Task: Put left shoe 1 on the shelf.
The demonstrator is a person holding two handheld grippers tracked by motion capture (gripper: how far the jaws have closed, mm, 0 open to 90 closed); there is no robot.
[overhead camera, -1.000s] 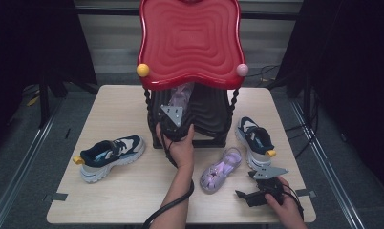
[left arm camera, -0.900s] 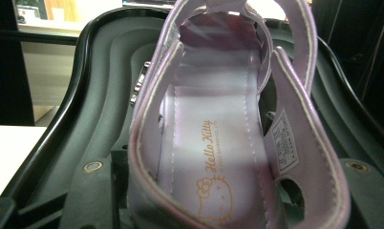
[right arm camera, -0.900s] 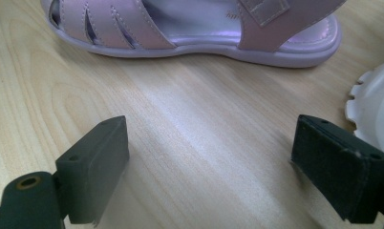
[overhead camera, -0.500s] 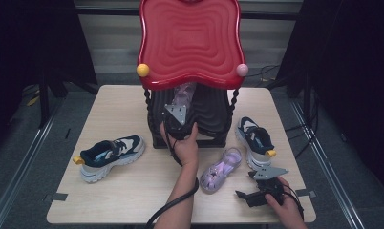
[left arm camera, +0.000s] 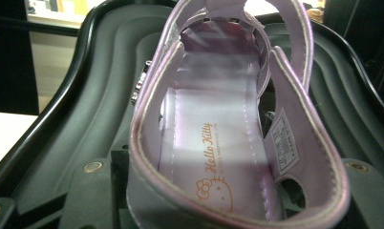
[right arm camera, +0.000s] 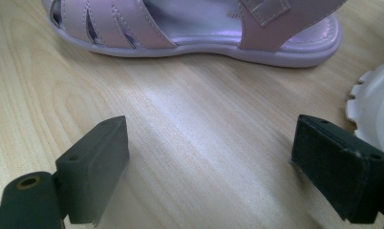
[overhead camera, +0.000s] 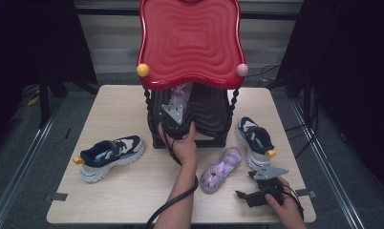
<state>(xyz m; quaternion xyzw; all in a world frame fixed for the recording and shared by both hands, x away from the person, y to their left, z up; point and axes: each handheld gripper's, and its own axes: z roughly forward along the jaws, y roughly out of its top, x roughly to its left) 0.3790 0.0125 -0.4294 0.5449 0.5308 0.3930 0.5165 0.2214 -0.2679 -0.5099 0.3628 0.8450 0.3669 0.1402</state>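
Observation:
A purple sandal (overhead camera: 180, 95) lies on the black ribbed shelf (overhead camera: 211, 112) of a rack under a wavy red top (overhead camera: 187, 38). My left gripper (overhead camera: 177, 114) reaches into the rack behind the sandal's heel and is shut on it. In the left gripper view the sandal (left arm camera: 214, 143) sits very close, its heel end at the bottom, and covers the jaws; the shelf (left arm camera: 66, 124) surrounds it. The matching sandal (overhead camera: 221, 169) lies on the table. My right gripper (overhead camera: 242, 195) rests low at the front right, open, with bare wood between its pads (right arm camera: 99, 167) and that sandal (right arm camera: 190, 28) just ahead.
A blue and white sneaker (overhead camera: 111, 152) lies on the left of the wooden table (overhead camera: 109, 195). Its mate (overhead camera: 254, 138) stands right of the rack, and its white sole edge (right arm camera: 376, 109) is close to my right gripper. A cable trails from the left hand.
The left hand has shifted only slightly at the rack's shelf, still with the sandal. The right gripper has stayed where it was.

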